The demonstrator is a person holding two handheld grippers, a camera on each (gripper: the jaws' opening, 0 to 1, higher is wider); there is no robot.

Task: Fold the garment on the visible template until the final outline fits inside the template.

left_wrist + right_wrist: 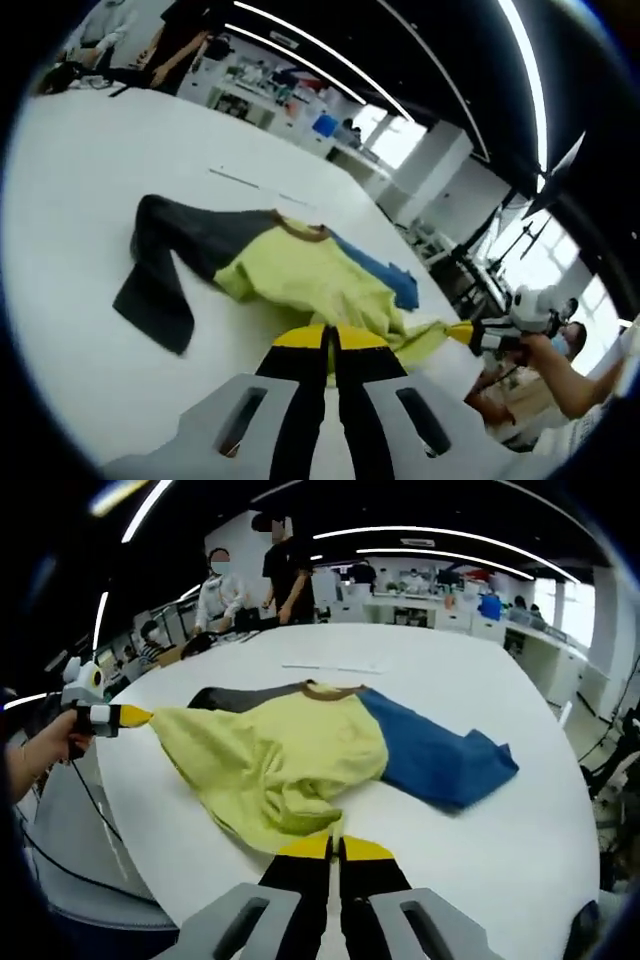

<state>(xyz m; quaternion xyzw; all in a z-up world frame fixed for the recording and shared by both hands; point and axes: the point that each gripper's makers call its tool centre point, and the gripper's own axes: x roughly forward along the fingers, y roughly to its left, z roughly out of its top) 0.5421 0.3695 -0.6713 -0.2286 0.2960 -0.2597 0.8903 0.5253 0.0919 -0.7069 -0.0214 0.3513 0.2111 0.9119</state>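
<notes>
The shirt [300, 760] lies on the white table [460, 680], each closed gripper pinching its yellow hem. The right gripper [335, 848] view shows the blue sleeve [440, 755] spread wide; ahead of the left gripper [330, 338] it is mostly hidden behind yellow folds.

Yellow-green garment [285, 755], blue and dark grey sleeves.

Large round white table [520, 820] in an open-plan room. Long linear ceiling light strips [430, 532] run overhead against a dark ceiling. Bright windows [400, 140] at the far side. White desks with clutter [420, 605] behind; people standing [285, 570] nearby.
</notes>
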